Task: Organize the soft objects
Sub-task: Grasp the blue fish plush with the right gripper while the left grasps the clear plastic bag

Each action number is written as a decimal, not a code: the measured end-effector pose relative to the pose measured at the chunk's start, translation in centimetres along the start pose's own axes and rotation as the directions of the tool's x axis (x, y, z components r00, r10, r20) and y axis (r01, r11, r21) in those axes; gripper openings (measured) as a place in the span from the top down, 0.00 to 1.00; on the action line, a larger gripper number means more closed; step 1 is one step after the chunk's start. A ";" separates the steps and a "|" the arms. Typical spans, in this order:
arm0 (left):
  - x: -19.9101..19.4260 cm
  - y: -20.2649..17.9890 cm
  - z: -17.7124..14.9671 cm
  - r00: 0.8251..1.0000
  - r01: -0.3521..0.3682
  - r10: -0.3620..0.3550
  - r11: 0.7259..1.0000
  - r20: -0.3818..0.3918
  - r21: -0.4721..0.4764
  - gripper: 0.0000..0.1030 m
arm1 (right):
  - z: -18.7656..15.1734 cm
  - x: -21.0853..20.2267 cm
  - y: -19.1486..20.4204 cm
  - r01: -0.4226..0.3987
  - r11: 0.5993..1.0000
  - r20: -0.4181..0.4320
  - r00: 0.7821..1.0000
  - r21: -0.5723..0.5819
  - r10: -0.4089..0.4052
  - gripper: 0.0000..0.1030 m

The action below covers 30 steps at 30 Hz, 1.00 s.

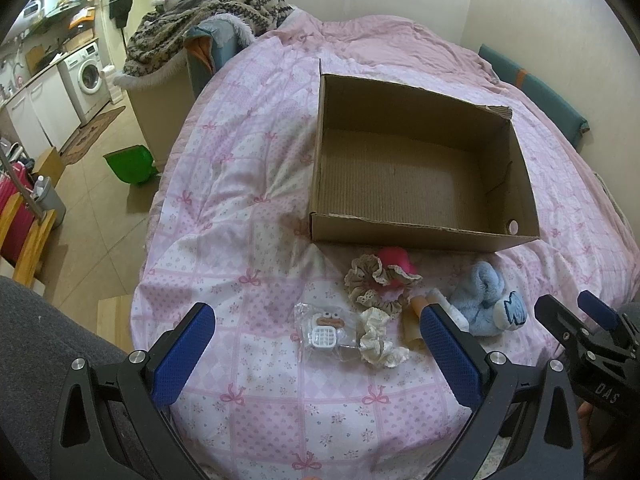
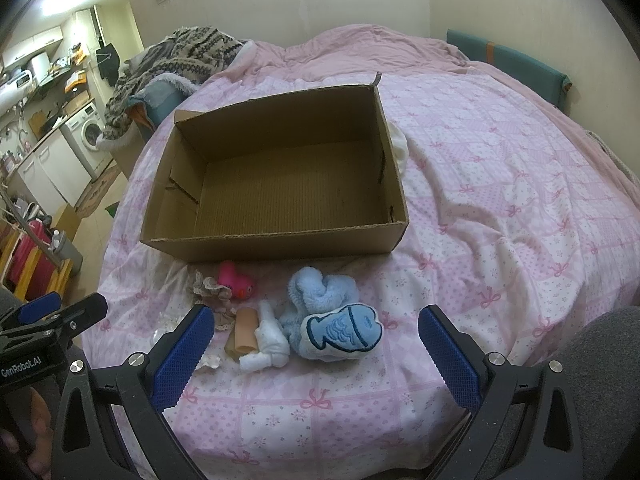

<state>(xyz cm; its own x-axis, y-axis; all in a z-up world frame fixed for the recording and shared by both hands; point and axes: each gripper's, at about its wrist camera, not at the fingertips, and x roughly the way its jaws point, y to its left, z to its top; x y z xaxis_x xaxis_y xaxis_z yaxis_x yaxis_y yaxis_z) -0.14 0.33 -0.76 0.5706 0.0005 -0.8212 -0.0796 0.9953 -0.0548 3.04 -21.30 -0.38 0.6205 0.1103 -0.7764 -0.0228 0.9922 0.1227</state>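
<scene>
An open, empty cardboard box (image 1: 420, 232) (image 2: 280, 246) sits on the pink quilted bed. In front of it lie soft things: a beige scrunchie (image 1: 366, 280), a pink plush (image 1: 394, 264) (image 2: 236, 280), a cream scrunchie (image 1: 378, 338), a packaged trinket (image 1: 324, 330), a tan roll (image 2: 242, 338), white socks (image 2: 270, 344), a blue fluffy item (image 1: 478, 294) (image 2: 320, 290) and a blue fish plush (image 2: 342, 332). My left gripper (image 1: 316, 328) is open above the packet and cream scrunchie. My right gripper (image 2: 316, 332) is open around the fish plush and socks, not touching.
A patterned blanket pile (image 1: 200, 20) lies at the bed's far left corner. A teal headboard (image 1: 532, 88) runs along the right. Left of the bed are a green bin (image 1: 130, 166), a washing machine (image 1: 86, 72) and a wooden rack (image 1: 24, 232).
</scene>
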 end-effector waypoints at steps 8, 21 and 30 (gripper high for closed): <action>0.4 0.1 -0.1 1.000 -0.007 0.007 1.000 -0.013 -0.001 0.01 | 0.8 0.8 -0.6 -0.036 0.998 -0.073 0.997 0.048 0.040 0.00; 4.3 2.7 3.2 0.972 -0.101 0.080 0.991 -0.223 -0.086 0.01 | 3.4 9.6 -3.3 -0.060 0.990 -0.445 0.889 0.126 0.111 0.00; 9.0 3.7 3.7 0.923 -0.128 0.085 0.988 -0.375 -0.092 0.01 | 1.1 14.1 -2.0 -0.022 0.998 -0.538 0.841 0.064 0.053 0.31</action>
<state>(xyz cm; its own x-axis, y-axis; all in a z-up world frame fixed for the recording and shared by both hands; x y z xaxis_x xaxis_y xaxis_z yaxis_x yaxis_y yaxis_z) 7.70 4.36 -6.27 0.2139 0.0486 -0.9757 -0.2264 0.9740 -0.0011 12.68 -21.82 -10.90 0.0992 0.1767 -0.9793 0.0143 0.9838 0.1789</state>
